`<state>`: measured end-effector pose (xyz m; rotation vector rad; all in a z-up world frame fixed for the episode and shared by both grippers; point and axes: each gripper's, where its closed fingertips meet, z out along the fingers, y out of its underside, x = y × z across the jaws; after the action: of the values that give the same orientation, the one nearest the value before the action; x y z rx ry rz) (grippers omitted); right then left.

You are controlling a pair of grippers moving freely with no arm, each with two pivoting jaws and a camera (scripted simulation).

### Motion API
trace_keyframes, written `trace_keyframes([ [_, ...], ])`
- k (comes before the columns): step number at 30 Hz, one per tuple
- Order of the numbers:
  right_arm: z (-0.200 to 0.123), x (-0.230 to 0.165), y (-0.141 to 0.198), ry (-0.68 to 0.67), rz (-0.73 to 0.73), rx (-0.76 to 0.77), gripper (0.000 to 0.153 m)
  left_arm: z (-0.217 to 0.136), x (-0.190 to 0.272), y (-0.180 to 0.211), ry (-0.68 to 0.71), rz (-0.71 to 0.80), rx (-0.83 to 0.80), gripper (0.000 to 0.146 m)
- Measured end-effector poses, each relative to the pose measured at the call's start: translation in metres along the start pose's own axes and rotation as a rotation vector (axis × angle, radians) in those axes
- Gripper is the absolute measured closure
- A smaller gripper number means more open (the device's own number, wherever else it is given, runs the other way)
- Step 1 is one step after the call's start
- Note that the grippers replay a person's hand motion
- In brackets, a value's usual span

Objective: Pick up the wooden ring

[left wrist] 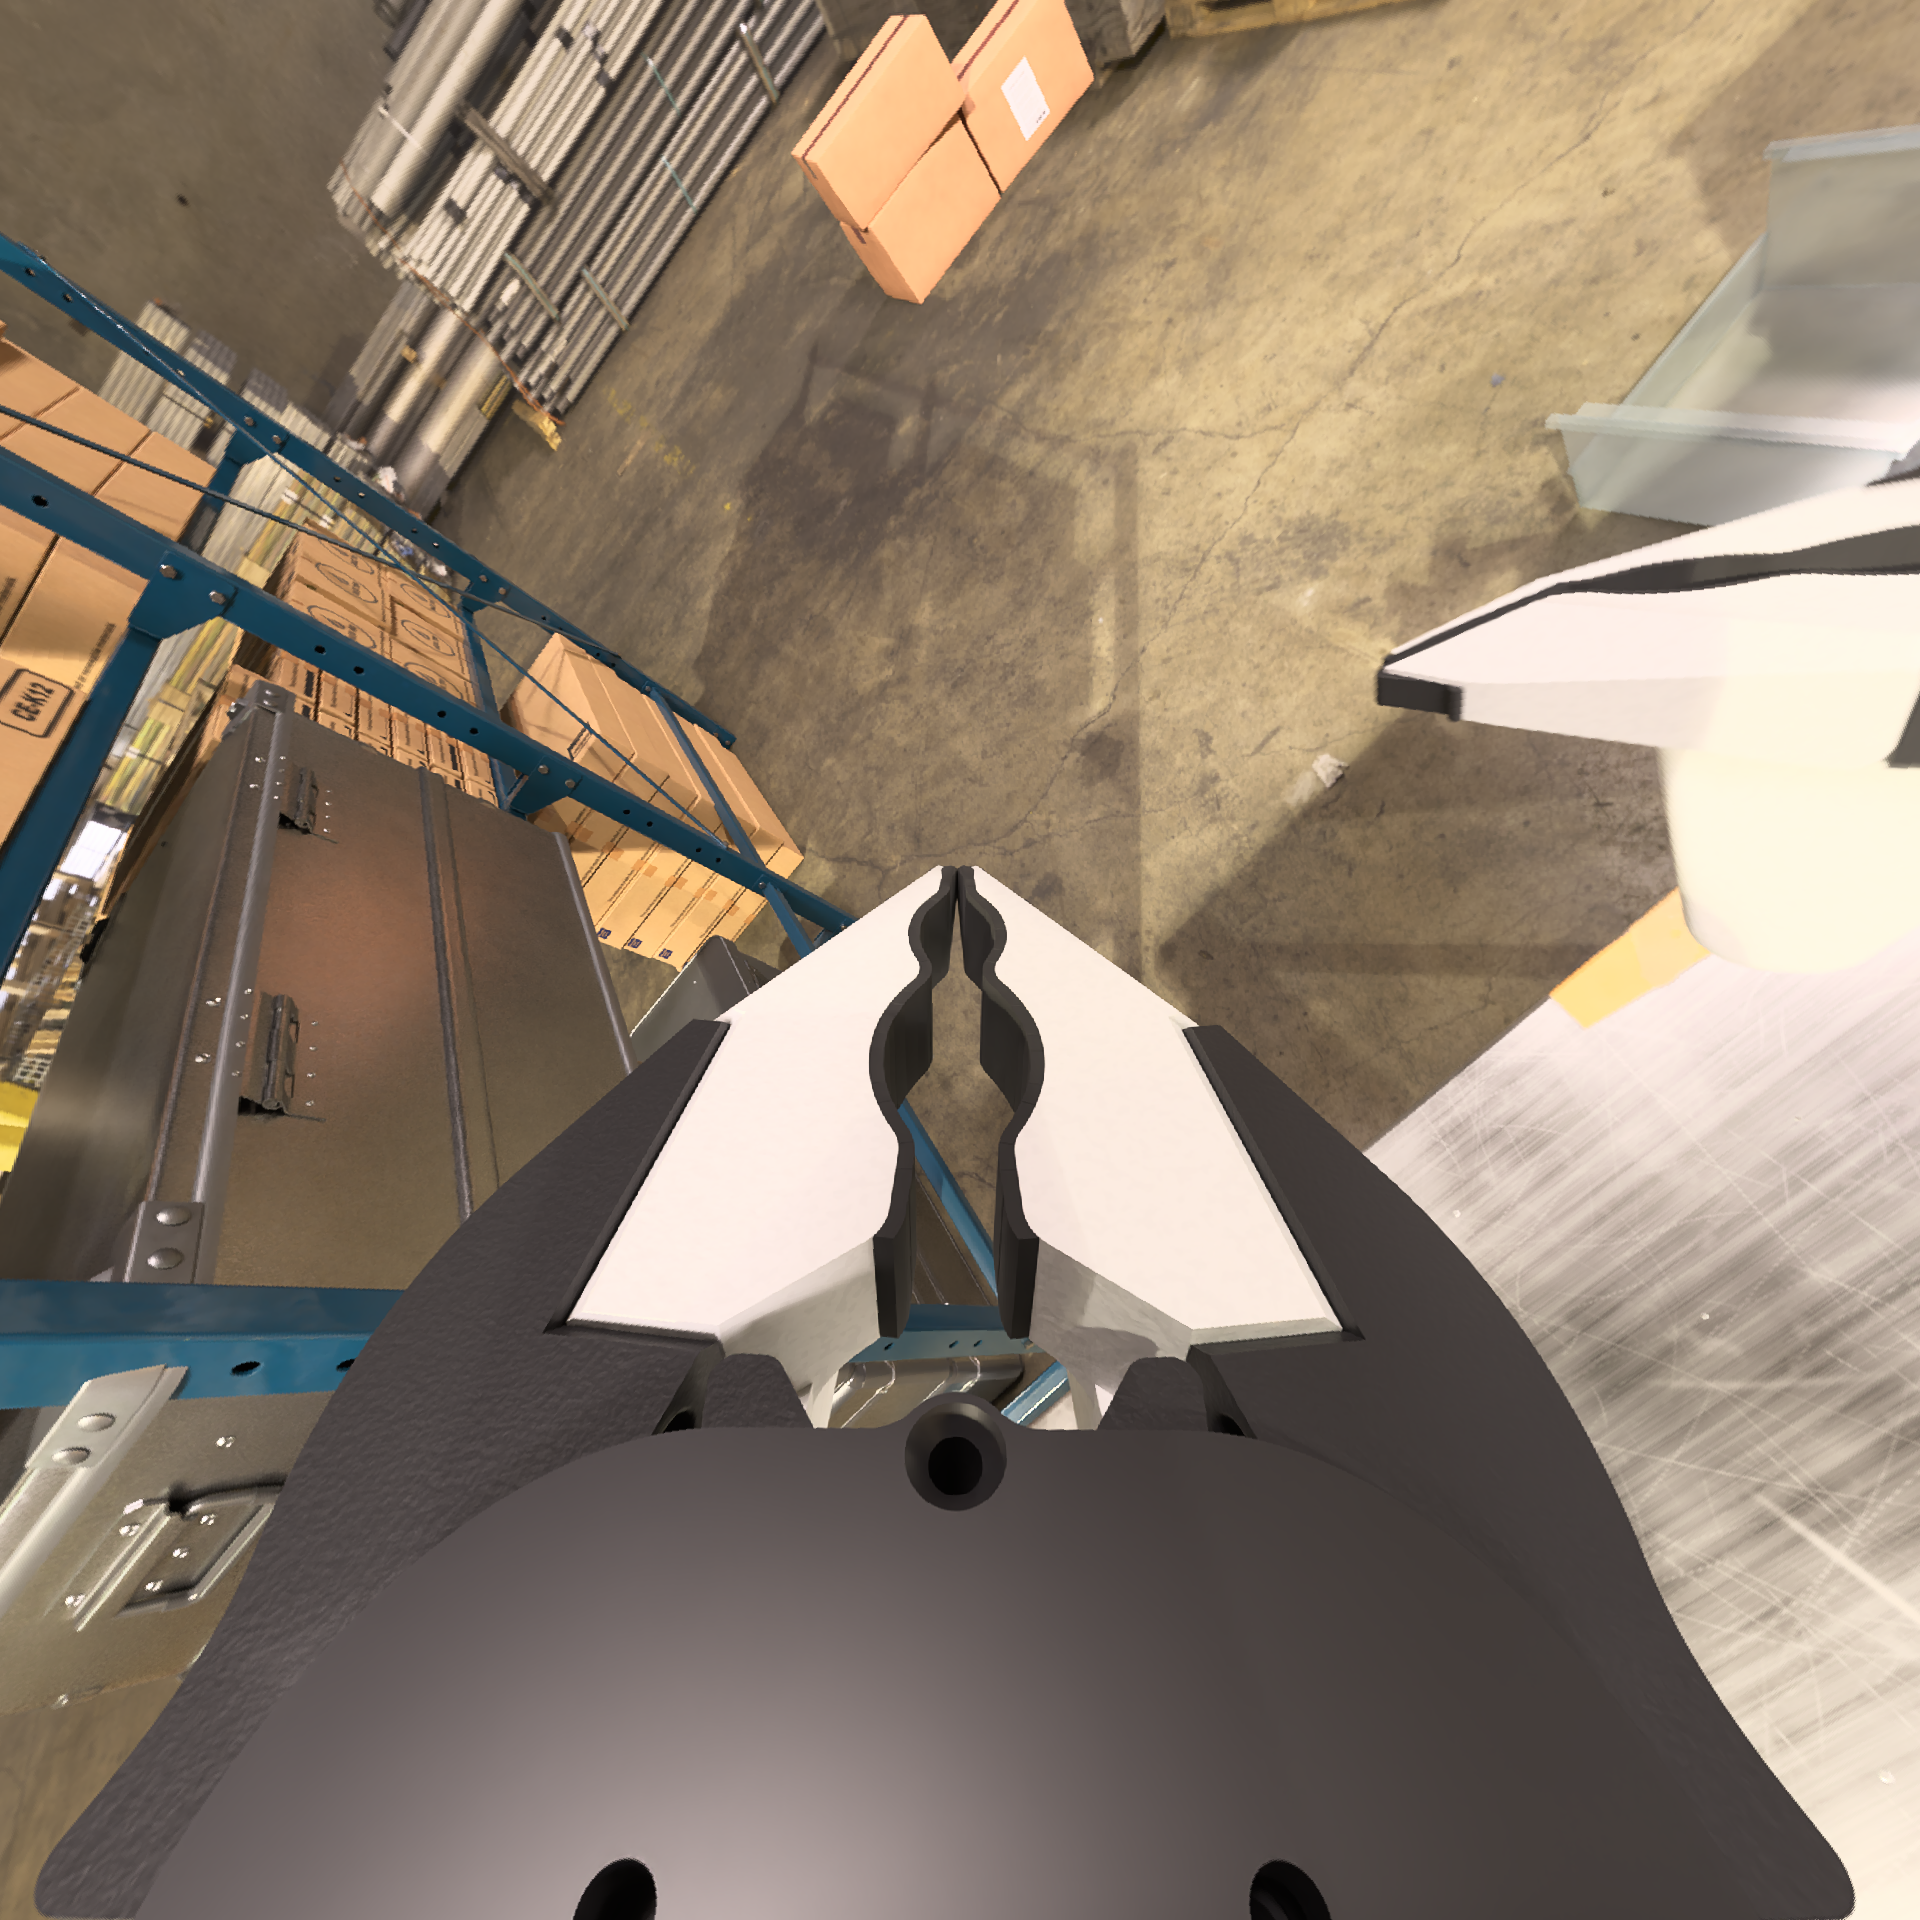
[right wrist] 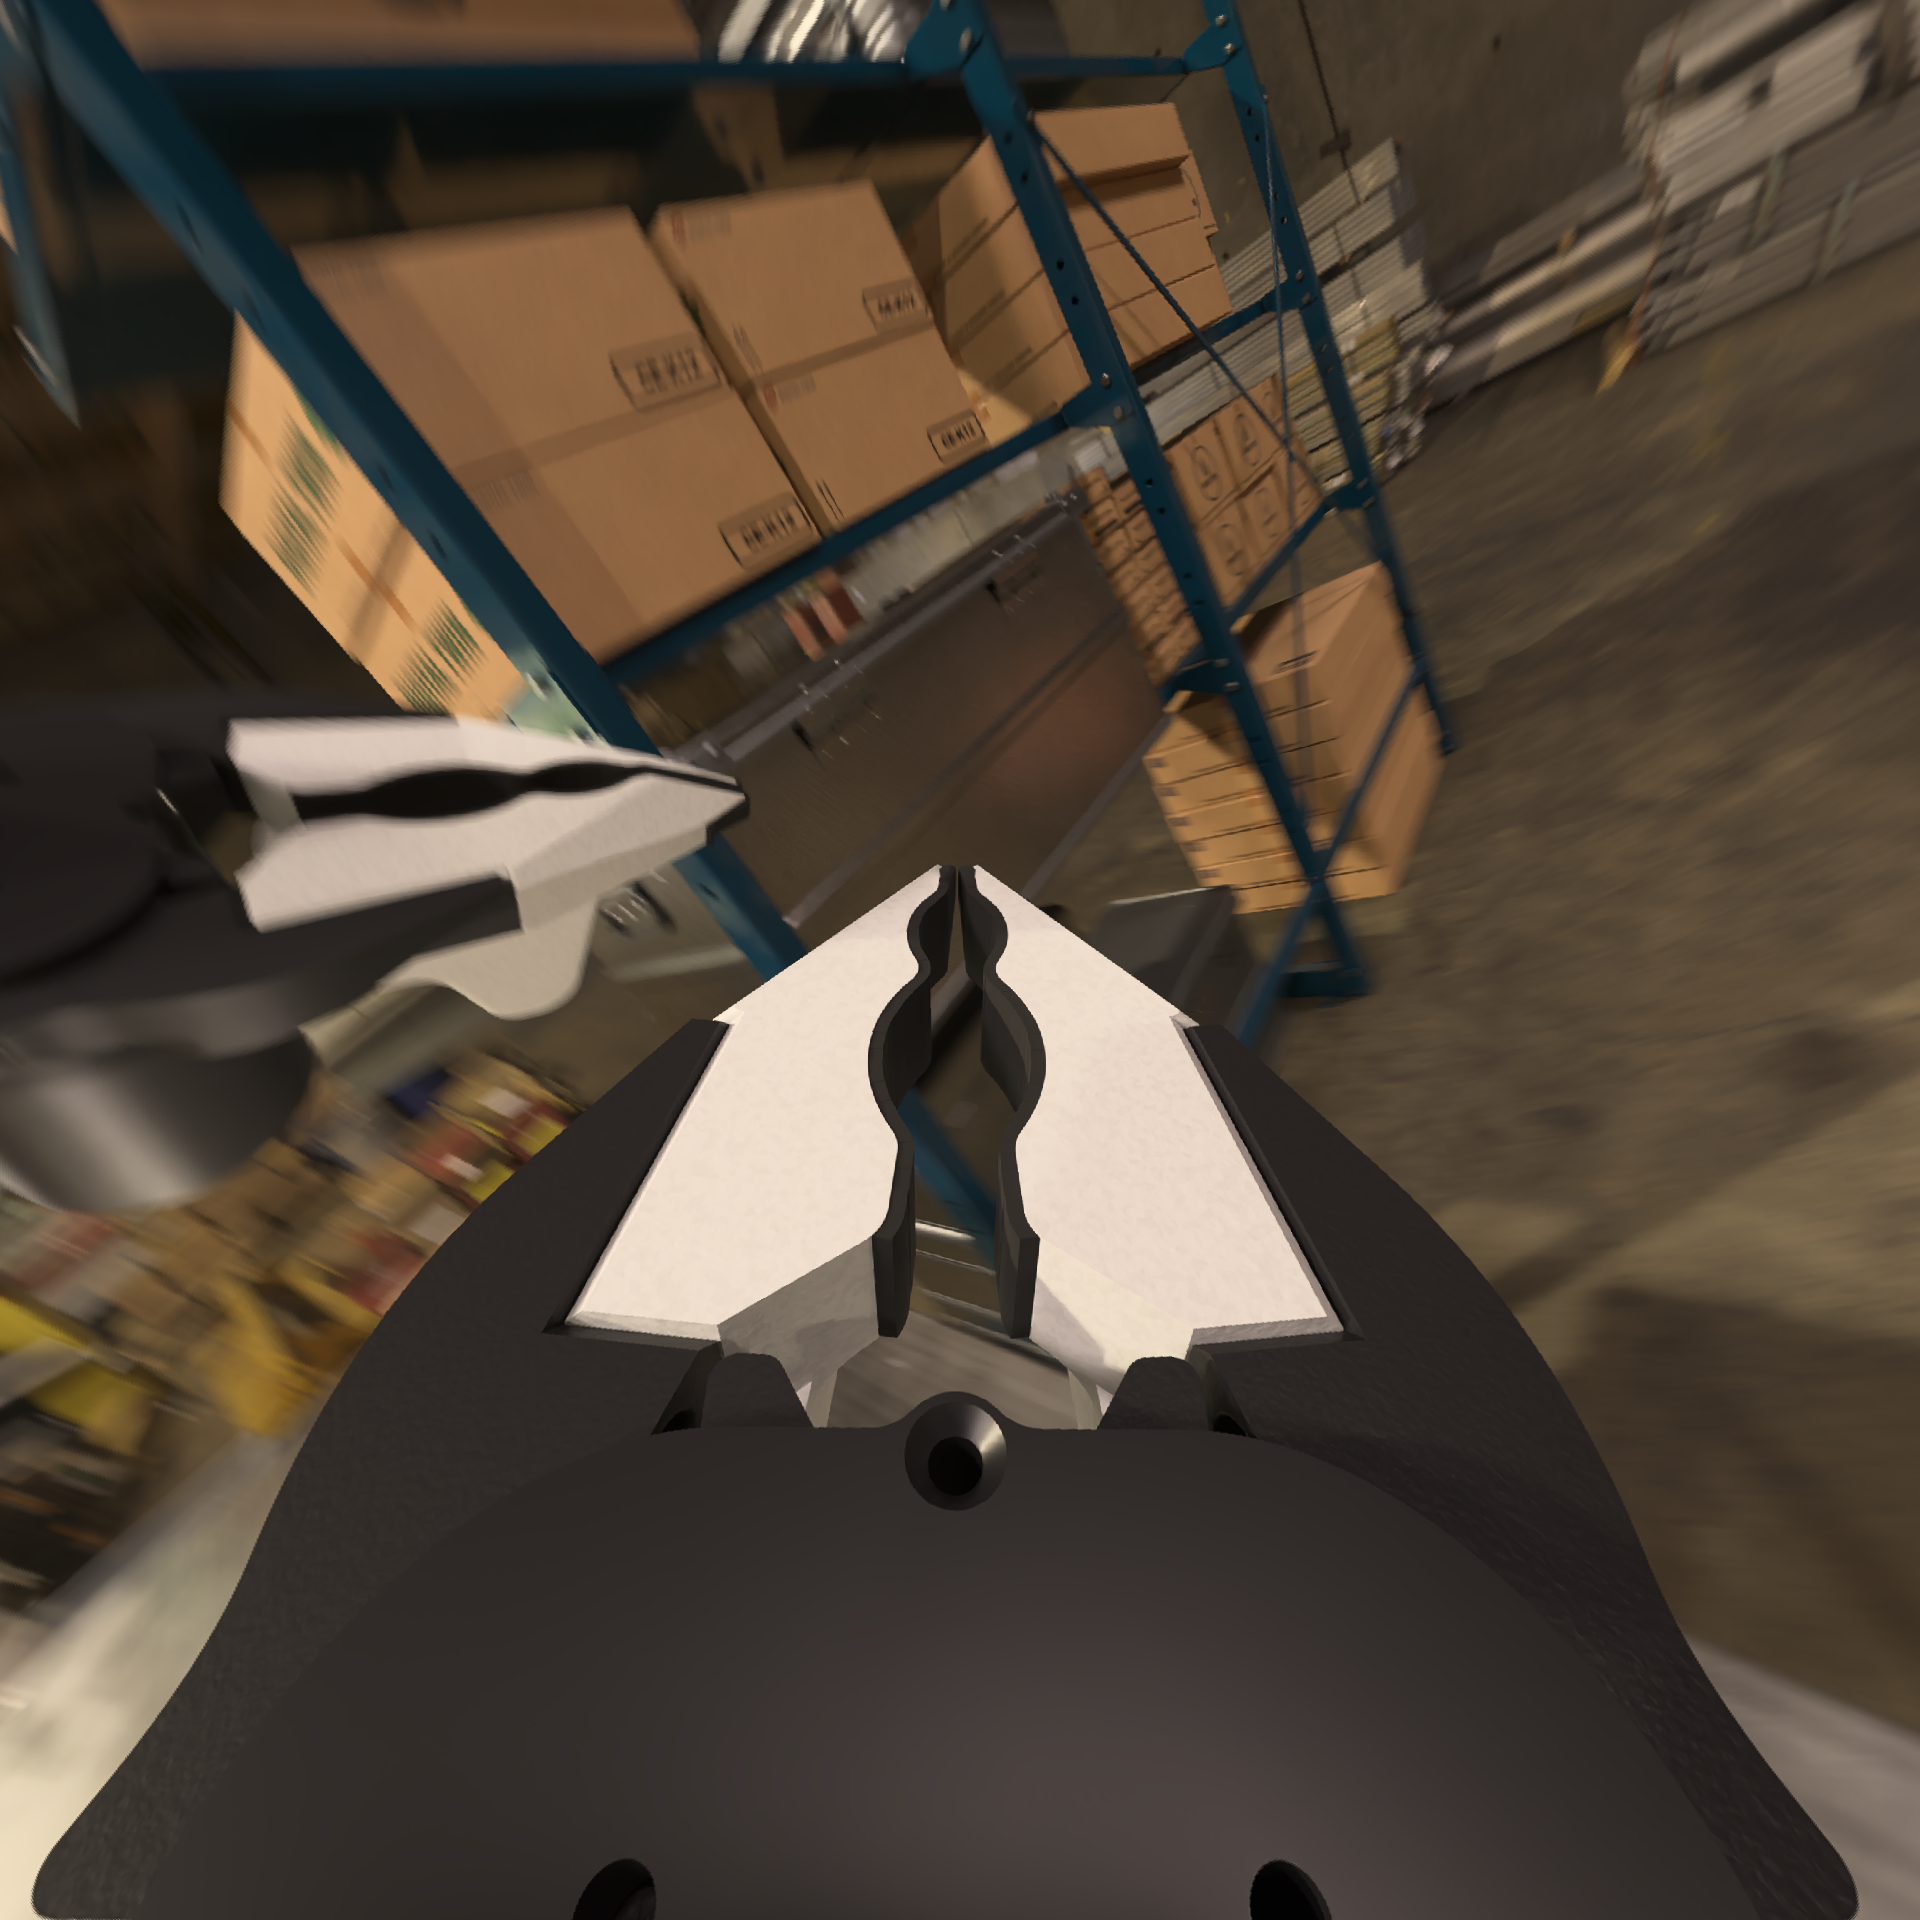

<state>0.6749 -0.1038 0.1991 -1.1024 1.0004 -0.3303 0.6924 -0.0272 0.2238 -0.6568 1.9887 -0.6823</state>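
My left hand-held gripper [left wrist: 956,878] is clenched on nothing, tips together above the floor [left wrist: 1195,499] beside the blue rack [left wrist: 312,644]. My right hand-held gripper [right wrist: 956,878] is also clenched and empty, facing the boxes [right wrist: 582,416]. I cannot see the ring in either view; only a table [left wrist: 1662,1299] corner shows.

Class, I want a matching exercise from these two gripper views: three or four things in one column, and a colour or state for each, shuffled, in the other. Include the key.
Things
1. left gripper
2. storage rack
3. cardboard boxes on the floor
4. tray

Descriptions
A. pale and see-through
B. blue metal
C. fingertips together, nothing held
D. orange-brown

Pairs: 1-C, 2-B, 3-D, 4-A
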Motion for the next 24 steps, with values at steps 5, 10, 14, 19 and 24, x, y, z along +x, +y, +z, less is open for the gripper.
trace_keyframes([
  [5,0.014,-0.009,-0.004,0.051,-0.433,-0.154,0.15,-0.001,0.002,0.0,0.031,-0.022,0.005,0.145],
  [10,0.022,-0.007,-0.003,0.042,-0.399,-0.219,0.15,0.0,0.003,0.001,0.034,-0.03,0.009,0.142],
  [14,0.017,-0.009,-0.007,0.038,-0.379,-0.198,0.149,-0.002,0.005,0.001,0.047,-0.029,0.0,0.139],
  [19,-0.03,-0.017,-0.025,0.002,-0.404,-0.133,0.133,-0.029,0.007,-0.014,0.071,-0.076,0.116,0.125],
  [24,-0.116,-0.001,-0.033,0.061,-0.501,-0.125,0.133,-0.081,0.032,-0.004,0.159,-0.169,0.23,0.126],
])
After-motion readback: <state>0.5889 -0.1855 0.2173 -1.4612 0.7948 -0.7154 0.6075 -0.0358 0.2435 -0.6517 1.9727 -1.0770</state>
